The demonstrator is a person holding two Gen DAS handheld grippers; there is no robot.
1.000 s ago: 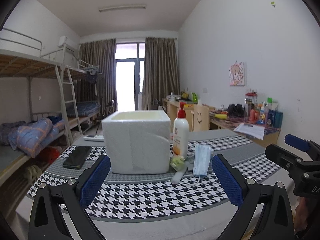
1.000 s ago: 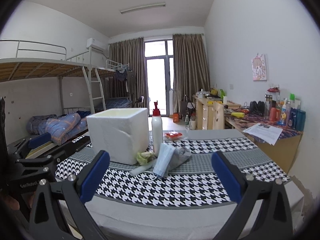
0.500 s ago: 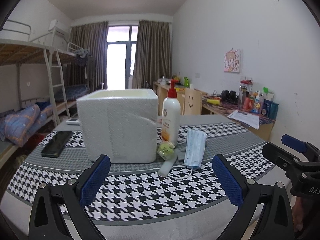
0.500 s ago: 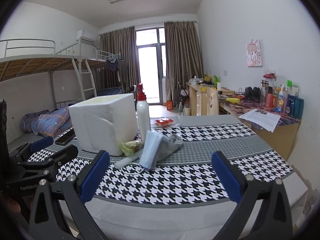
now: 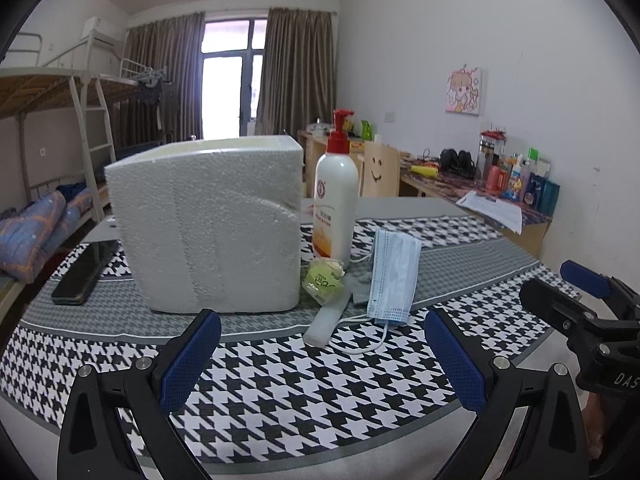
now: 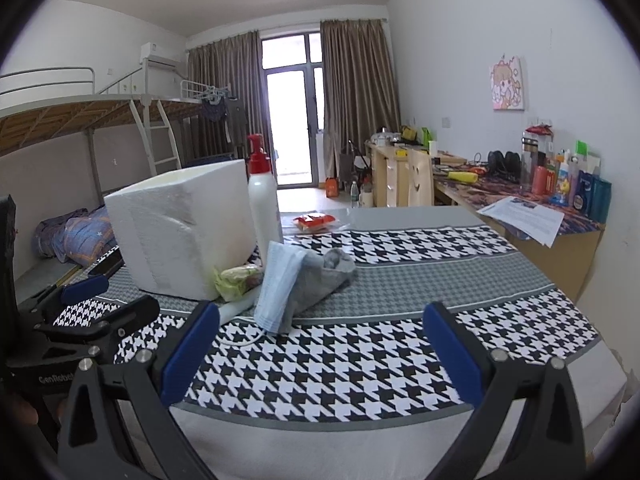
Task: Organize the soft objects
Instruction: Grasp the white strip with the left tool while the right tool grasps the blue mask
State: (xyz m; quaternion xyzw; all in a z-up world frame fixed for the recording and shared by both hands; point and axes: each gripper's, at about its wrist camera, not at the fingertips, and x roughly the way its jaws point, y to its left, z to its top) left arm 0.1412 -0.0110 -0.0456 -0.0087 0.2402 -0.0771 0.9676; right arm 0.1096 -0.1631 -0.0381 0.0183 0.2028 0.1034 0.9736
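A white foam box (image 5: 208, 224) (image 6: 188, 224) stands on the houndstooth tablecloth (image 5: 304, 380). Right of it lie a light blue face mask (image 5: 392, 276) (image 6: 280, 284), a grey cloth (image 6: 324, 280), a crumpled yellow-green wrapper (image 5: 322, 280) (image 6: 236, 280) and a white tube (image 5: 326, 322). A white pump bottle with a red top (image 5: 335, 208) (image 6: 262, 204) stands behind them. My left gripper (image 5: 320, 360) is open over the table's near edge, short of the pile. My right gripper (image 6: 318, 350) is open too, nearer the table's right side, holding nothing.
A black phone (image 5: 86, 270) lies left of the foam box. A red packet (image 6: 316, 222) sits at the far side of the table. A cluttered desk (image 6: 520, 196) runs along the right wall, and bunk beds (image 6: 80, 120) stand on the left.
Both grippers have moved forward toward the table; the foam box and the pile beside it appear larger and closer. Both stayed open.
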